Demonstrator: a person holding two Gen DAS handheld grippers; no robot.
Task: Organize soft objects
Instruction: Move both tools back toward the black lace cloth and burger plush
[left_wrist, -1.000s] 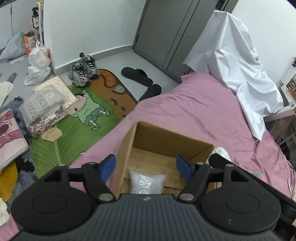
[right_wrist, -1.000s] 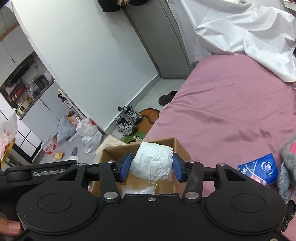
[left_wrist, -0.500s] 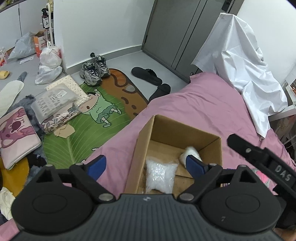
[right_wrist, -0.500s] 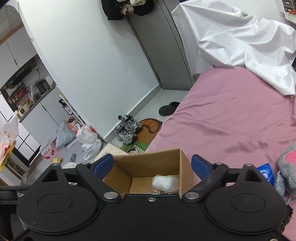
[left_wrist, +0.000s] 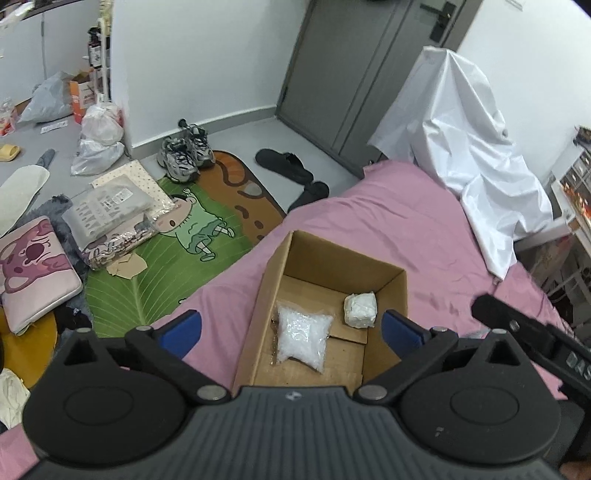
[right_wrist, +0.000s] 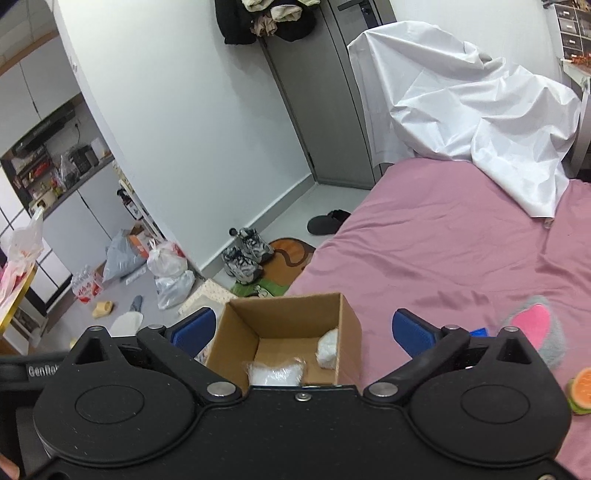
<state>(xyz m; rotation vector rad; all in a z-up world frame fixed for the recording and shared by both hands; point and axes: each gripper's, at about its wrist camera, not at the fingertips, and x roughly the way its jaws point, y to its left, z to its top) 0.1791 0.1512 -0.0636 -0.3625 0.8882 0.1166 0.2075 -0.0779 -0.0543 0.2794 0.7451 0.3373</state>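
While our two grippers hang above it, the pink bed sheet (left_wrist: 424, 236) fills the right half of both views, with a white cloth (left_wrist: 465, 147) heaped at its upper right. On the sheet, low and centre in each frame, sits the open cardboard box (left_wrist: 280, 266). Inside it lie a clear bag of white filling (left_wrist: 303, 338), at the near side, and a white wrapped bundle (left_wrist: 361, 309), against the far right wall; the two are near but apart.

Our left gripper (left_wrist: 291, 332) and right gripper (right_wrist: 303, 328) both have their jaws opening wide, with nothing between the pads; the box shows through each gap.

We judge that two soft items are stowed and the drop-off step is closing. More remain on the sheet at the right edge of the right wrist view: a grey and pink plush (right_wrist: 539, 328) and, lower, a burger-shaped toy (right_wrist: 580, 395). Next we would swing the right gripper toward the plush, keep the jaws wide, and close gently on its middle.
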